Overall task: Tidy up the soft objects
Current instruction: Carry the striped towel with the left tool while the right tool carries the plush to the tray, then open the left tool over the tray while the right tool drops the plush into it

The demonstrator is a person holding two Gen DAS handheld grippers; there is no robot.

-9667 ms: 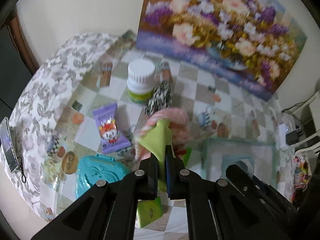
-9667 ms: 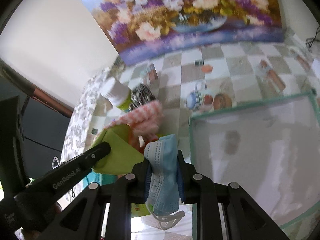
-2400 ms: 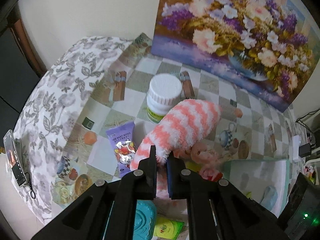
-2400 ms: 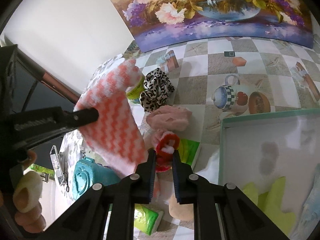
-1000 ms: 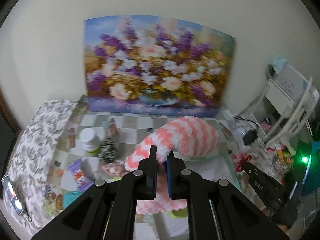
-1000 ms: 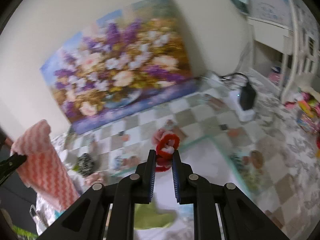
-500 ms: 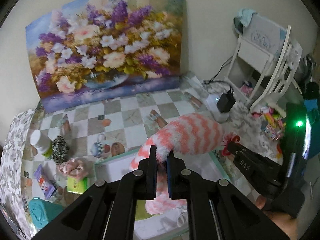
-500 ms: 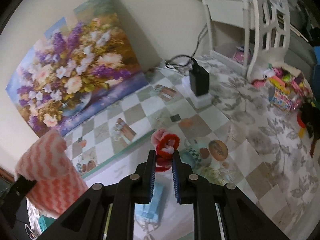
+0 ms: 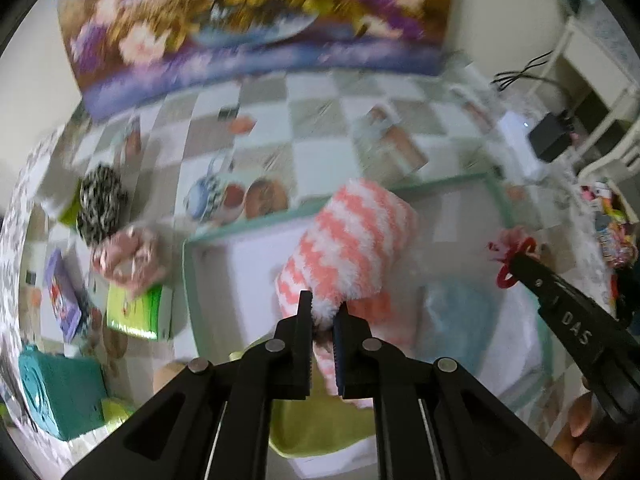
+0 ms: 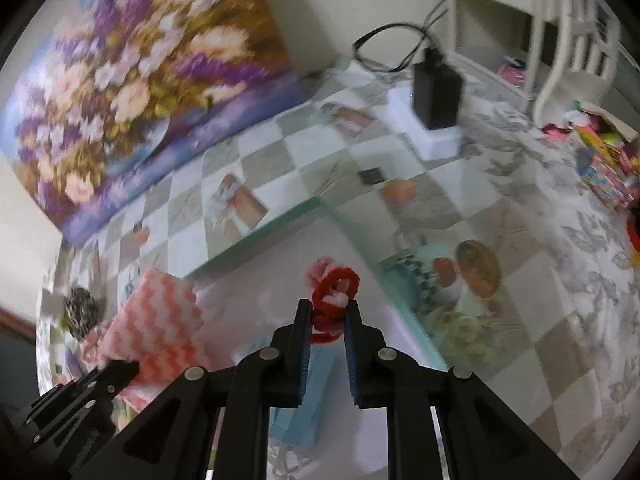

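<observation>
Fluffy sock (image 9: 352,248) shows coral-and-white zigzag stripes.

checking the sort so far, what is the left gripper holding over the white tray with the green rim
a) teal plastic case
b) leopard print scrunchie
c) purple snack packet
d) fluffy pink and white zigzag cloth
d: the left gripper is pinched on the fluffy pink and white zigzag cloth above the white tray with the green rim.

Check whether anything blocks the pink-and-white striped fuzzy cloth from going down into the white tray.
Nothing visible blocks it. The left claw holds the striped cloth right over the tray, whose white floor beneath is bare. The blue mask and green cloth already inside lie off to the sides.
</observation>
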